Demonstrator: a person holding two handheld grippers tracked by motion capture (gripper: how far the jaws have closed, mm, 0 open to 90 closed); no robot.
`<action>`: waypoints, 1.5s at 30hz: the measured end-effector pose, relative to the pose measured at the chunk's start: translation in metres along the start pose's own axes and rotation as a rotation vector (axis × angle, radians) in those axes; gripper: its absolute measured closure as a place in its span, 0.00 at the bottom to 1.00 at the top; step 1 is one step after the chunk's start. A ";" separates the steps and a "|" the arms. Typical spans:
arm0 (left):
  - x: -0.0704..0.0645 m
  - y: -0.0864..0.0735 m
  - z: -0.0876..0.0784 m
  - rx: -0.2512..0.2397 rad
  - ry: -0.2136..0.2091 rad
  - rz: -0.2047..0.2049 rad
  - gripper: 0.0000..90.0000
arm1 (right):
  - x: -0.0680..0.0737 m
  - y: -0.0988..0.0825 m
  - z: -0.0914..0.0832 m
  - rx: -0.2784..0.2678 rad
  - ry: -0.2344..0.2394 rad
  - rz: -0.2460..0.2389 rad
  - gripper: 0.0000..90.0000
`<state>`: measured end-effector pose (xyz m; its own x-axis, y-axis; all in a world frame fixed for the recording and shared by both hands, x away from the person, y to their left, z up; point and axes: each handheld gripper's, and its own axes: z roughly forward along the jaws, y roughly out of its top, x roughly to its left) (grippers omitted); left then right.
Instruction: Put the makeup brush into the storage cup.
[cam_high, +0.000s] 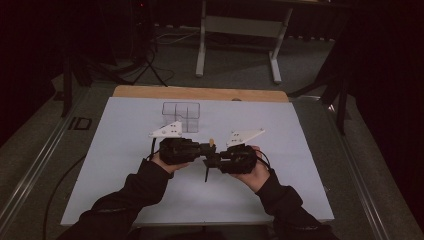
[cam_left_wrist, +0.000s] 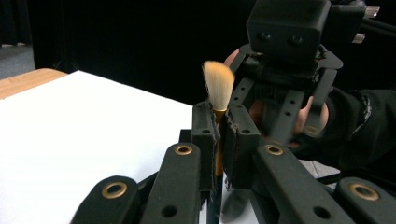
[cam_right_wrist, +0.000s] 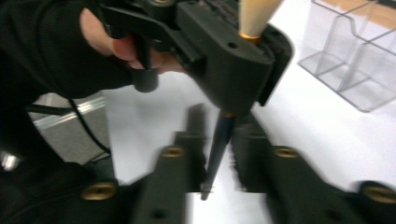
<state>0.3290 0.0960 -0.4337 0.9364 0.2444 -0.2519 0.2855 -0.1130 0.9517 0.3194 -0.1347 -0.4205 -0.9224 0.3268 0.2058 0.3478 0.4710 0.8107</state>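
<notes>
Passing a makeup brush (cam_left_wrist: 218, 84) from one set of tongs to the other, above a white worktop (cam_high: 125, 165).

Item: brush with pale orange bristles, gold ferrule, dark tapering handle. Location: upright between the two tongs, bristles above the left pads, handle tip hanging below.

Left tongs (cam_left_wrist: 219, 135): clamped narrow on the brush at the ferrule.

Right tongs (cam_right_wrist: 217, 140): parted on either side of the handle, pads off it.

Clear compartmented organiser (cam_high: 181, 116): on the worktop just beyond the left tongs.

Step, as judged: handover nearly done; the left tongs carry the brush alone. Next move calls for drawing the right tongs clear without knocking the handle, then bringing the brush over a compartment.
</notes>
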 end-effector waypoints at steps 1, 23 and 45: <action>0.000 0.001 -0.001 -0.002 -0.002 -0.001 0.94 | 0.001 0.000 0.000 0.005 0.013 0.002 0.70; 0.010 0.033 -0.043 -0.084 0.168 0.060 0.94 | -0.016 -0.020 -0.023 -0.114 -0.037 0.040 0.24; 0.034 0.080 -0.067 -0.140 0.347 0.108 0.94 | -0.022 -0.043 -0.045 -0.161 -0.124 0.038 0.17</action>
<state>0.3698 0.1592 -0.3541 0.8281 0.5520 -0.0975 0.1364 -0.0296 0.9902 0.3168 -0.1989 -0.4352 -0.8780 0.4448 0.1768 0.3414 0.3230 0.8827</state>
